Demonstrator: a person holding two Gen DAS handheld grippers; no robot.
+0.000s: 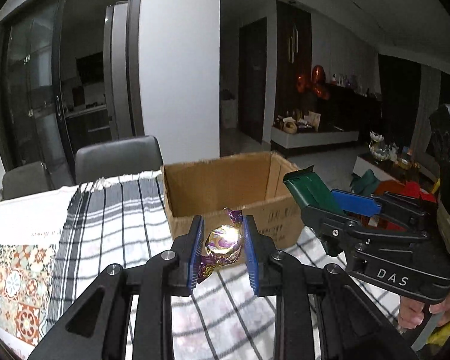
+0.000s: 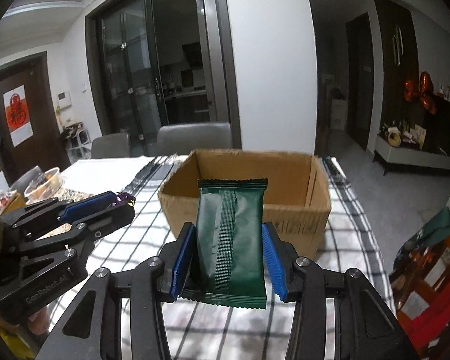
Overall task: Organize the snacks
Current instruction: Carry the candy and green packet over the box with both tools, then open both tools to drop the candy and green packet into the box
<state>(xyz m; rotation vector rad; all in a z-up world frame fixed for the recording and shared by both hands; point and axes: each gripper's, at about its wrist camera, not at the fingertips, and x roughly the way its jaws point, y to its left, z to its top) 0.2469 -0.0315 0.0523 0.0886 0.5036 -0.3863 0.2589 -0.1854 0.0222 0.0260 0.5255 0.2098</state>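
While both tools hover before the cardboard box (image 2: 246, 180) on the table (image 2: 351, 240), our left tool (image 1: 222, 247) is closed on a light, crinkly foil candy (image 1: 225, 240) at its round middle; our right tool (image 2: 228, 258) pinches the soft, slippery green packet (image 2: 231, 234) across its sides.

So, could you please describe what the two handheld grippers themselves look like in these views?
Both are black plastic linkage frames with silver pivot bolts and ribbed blue finger pads. The left gripper carries faint "GenRobot.AI" lettering on its body, seen in the right wrist view. The right gripper shows white "DAS" lettering and a grey trigger below, seen in the left wrist view. No cables are visible.
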